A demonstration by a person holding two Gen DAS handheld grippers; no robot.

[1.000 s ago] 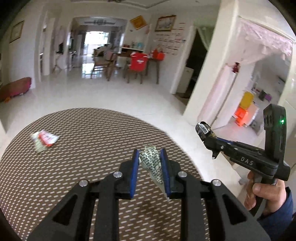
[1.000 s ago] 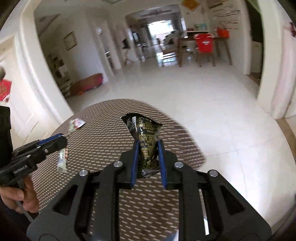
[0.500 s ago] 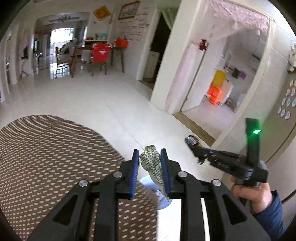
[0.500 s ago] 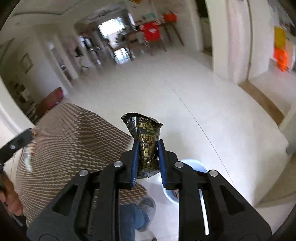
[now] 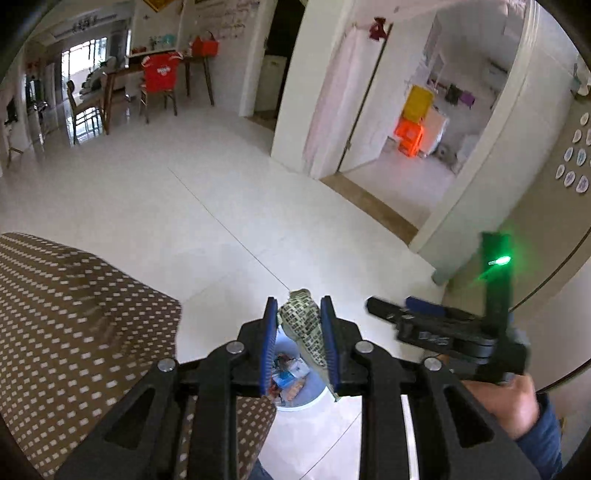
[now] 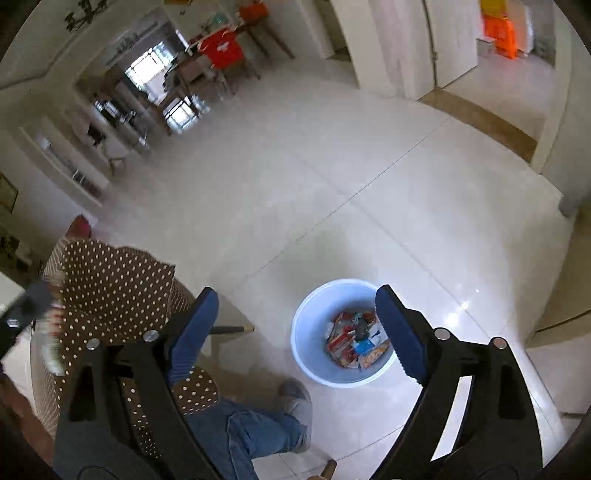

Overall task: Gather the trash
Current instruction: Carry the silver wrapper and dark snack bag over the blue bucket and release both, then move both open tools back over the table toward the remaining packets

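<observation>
Where crinkled wrapper (image 5: pixel 303 325) hangs, round bin (image 6: pixel 314 354).

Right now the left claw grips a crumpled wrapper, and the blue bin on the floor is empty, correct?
Not quite. The left claw does grip the crumpled wrapper, but the blue bin already holds several wrappers, as the right wrist view shows.

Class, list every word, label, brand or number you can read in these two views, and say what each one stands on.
No text can be read for certain.
Green-printed wrapper in the left gripper: dense print, too small.
Right gripper body: pale lettering, blurred.
Red shirt on chair: white print, unreadable.
Wall sheet: handwriting, too small.
Packets in the blue bin: blurred.
</observation>
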